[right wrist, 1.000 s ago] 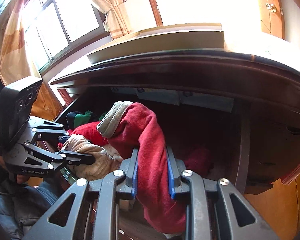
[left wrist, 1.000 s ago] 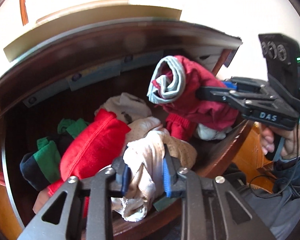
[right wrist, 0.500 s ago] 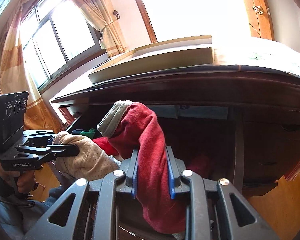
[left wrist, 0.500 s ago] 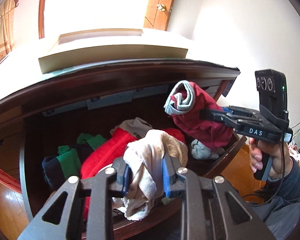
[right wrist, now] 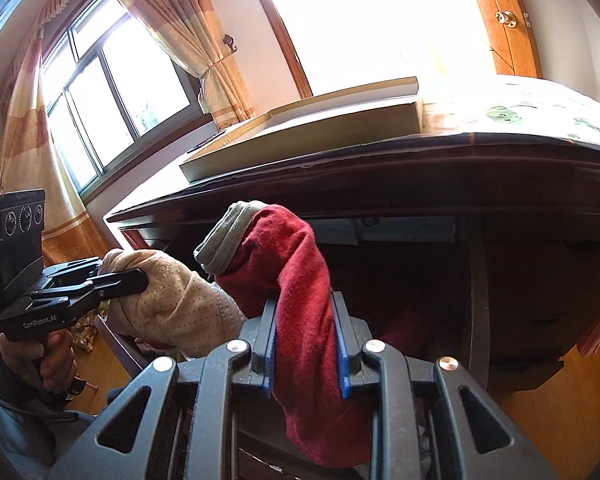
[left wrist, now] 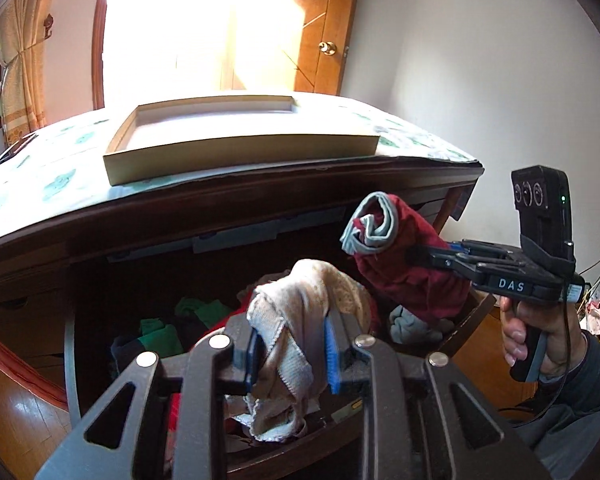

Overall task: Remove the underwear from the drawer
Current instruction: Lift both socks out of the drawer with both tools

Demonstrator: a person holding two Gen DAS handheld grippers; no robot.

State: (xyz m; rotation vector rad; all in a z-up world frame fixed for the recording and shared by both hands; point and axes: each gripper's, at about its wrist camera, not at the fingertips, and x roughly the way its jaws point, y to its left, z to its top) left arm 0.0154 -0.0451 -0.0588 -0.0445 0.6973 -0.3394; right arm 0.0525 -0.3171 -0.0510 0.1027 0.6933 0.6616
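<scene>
Beige and dark red underwear are both held up above the open wooden drawer.

Green-and-navy garments lie at the left of the drawer, beside a bright red piece. Just right of them, the left gripper is clamped on the beige dotted underwear, its blue pads pressing the bunched cloth, which hangs over the drawer's front edge. Further right, the right gripper is closed on the dark red underwear, whose grey waistband curls at the top; it hangs clear above the drawer's right end. A shallow cardboard tray sits on the dresser top.
</scene>
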